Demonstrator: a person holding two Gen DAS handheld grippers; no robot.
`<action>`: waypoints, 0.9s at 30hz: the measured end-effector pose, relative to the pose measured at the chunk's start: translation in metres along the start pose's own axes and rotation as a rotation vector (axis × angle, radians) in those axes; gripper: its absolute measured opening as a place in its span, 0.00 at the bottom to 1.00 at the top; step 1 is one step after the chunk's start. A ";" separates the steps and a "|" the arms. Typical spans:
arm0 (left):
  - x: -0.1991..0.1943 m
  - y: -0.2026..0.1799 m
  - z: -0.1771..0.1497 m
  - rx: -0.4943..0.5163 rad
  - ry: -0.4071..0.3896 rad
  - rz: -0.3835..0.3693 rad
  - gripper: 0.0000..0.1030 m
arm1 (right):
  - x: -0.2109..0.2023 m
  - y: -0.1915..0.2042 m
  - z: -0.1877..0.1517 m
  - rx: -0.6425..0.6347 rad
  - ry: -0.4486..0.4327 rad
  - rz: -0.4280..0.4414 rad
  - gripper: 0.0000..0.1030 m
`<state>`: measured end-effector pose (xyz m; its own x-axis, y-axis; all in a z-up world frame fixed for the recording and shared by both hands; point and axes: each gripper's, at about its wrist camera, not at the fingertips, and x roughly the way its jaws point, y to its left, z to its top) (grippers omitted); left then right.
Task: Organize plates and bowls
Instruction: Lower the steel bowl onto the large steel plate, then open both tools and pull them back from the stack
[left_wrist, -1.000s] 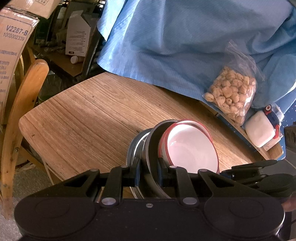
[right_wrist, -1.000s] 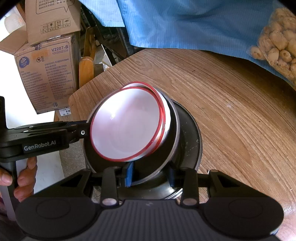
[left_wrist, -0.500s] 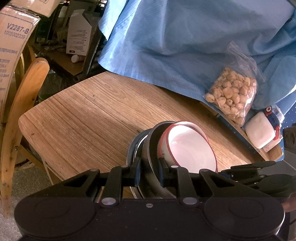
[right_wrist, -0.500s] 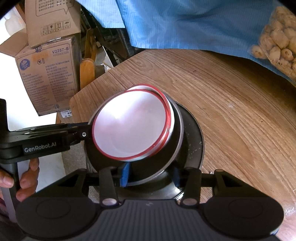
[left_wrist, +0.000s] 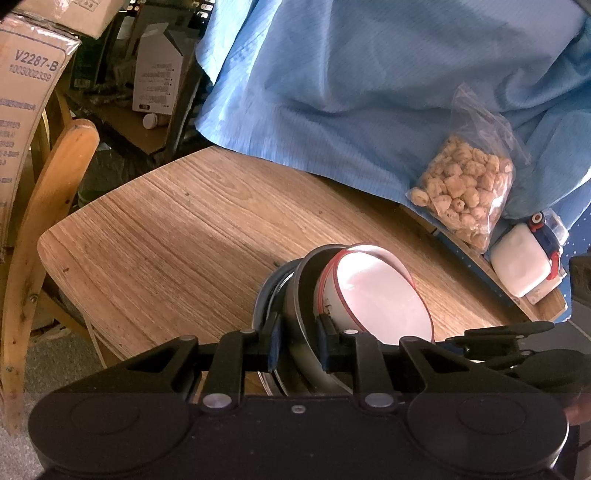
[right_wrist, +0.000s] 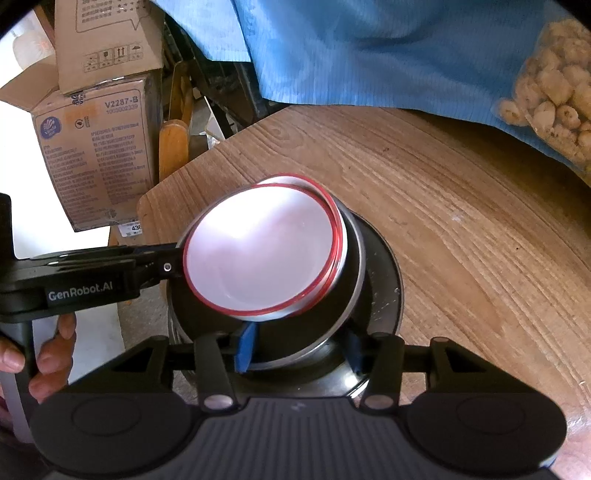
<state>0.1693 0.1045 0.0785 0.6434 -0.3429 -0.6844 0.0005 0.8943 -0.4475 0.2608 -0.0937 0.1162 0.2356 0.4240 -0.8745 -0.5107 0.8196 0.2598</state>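
We see a wooden table (left_wrist: 177, 236) with rounded corners and a strong grain, bare across its left and far parts. Near its near edge stands the stack: two white bowls with red rims (right_wrist: 258, 254) nested in a dark metal bowl (right_wrist: 354, 266), which sits on a steel plate (right_wrist: 388, 295).

Our left gripper (left_wrist: 297, 343) straddles the dark bowl's rim, one blue pad inside and one outside; its jaws have just been easing apart, and we cannot tell whether the pads still press the rim. Our right gripper (right_wrist: 301, 349) stands with its jaws spread at either side of the dark bowl's near wall, having just been opening, with the pads clear of it. A hand (right_wrist: 44, 354) holds the left gripper's handle.

A blue cloth (left_wrist: 369, 81) drapes over the table's far side, with a clear bag of pale snacks (left_wrist: 465, 192) lying on it and a white container (left_wrist: 521, 262) just right of the bag. Beyond the table's left end stand a wooden chair (left_wrist: 48, 206) and cardboard boxes (right_wrist: 92, 155).
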 end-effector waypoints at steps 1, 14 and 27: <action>0.000 0.000 0.000 0.000 -0.001 0.000 0.23 | -0.001 0.001 -0.001 -0.005 -0.004 -0.005 0.52; -0.011 -0.003 -0.004 0.007 -0.058 0.066 0.58 | -0.008 0.000 -0.006 -0.016 -0.033 -0.027 0.62; -0.028 -0.006 -0.010 0.000 -0.134 0.073 0.92 | -0.035 0.013 -0.025 -0.087 -0.150 -0.107 0.77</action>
<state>0.1433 0.1057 0.0949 0.7379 -0.2360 -0.6324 -0.0498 0.9153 -0.3997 0.2255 -0.1075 0.1399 0.4093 0.3945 -0.8227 -0.5444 0.8292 0.1268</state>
